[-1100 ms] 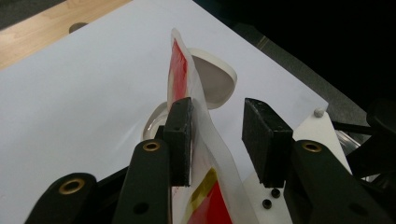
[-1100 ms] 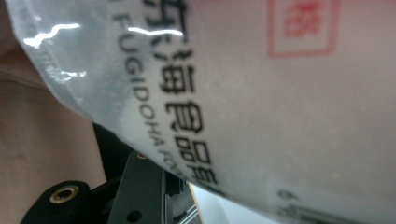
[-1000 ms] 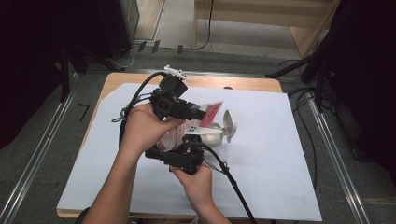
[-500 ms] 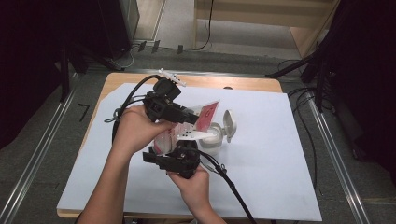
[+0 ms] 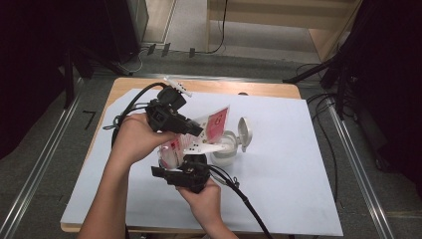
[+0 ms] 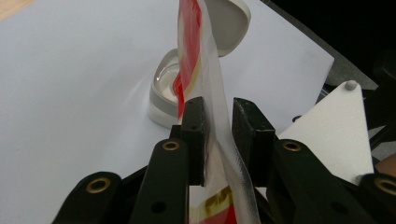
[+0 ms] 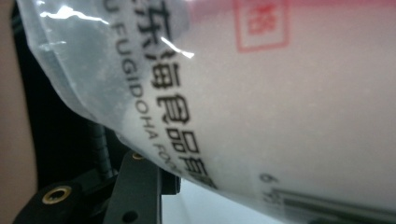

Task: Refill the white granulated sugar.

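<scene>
While both hand-held grippers hold the bag point(image 5: 211, 130), its mouth seemingly tips toward the container point(image 5: 226, 152).

1. My left tool point(image 6: 217, 123) and right tool point(image 5: 191, 172) are black, with brass-coloured rivets on the left one's arms.
2. The bag point(image 6: 198, 56) I hold is clear plastic with red print and a thin gold edge; the right gripper view shows black lettering and a red stamp on it.
3. Just behind the bag, the container point(image 5: 226, 152) and its lid point(image 5: 244, 133) are pale grey-white.
4. A white sheet point(image 5: 298, 164) covers the tan wooden desk point(image 5: 259, 88).
</scene>
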{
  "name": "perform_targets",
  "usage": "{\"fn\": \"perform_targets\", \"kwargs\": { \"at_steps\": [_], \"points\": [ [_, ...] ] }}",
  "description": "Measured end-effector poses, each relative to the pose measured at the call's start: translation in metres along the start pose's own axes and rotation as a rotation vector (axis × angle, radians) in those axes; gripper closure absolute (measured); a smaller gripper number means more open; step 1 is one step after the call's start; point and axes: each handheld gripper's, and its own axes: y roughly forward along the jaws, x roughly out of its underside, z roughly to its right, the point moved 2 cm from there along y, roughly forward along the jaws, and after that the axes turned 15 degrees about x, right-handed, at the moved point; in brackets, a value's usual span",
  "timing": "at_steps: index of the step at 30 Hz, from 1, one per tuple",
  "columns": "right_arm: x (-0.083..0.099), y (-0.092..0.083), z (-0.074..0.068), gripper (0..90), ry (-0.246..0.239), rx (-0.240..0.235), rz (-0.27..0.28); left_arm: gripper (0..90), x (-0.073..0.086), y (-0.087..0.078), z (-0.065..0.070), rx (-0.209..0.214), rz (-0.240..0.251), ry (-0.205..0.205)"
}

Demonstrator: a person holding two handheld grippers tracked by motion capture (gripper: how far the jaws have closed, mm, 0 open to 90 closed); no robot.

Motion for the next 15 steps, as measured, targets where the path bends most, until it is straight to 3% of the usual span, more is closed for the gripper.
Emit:
{"fn": "perform_targets", "kwargs": {
  "at_steps": [9, 15],
  "points": [
    [0.006, 0.004, 0.003, 59.8, -0.033, 0.021, -0.005, 76.6, 0.004, 0.004, -0.008, 0.016, -0.035, -0.012],
    [0.009, 0.006, 0.007, 59.8, -0.051, 0.036, -0.023, 75.7, 0.006, 0.005, -0.013, 0.004, -0.031, -0.035]
  ]
}}
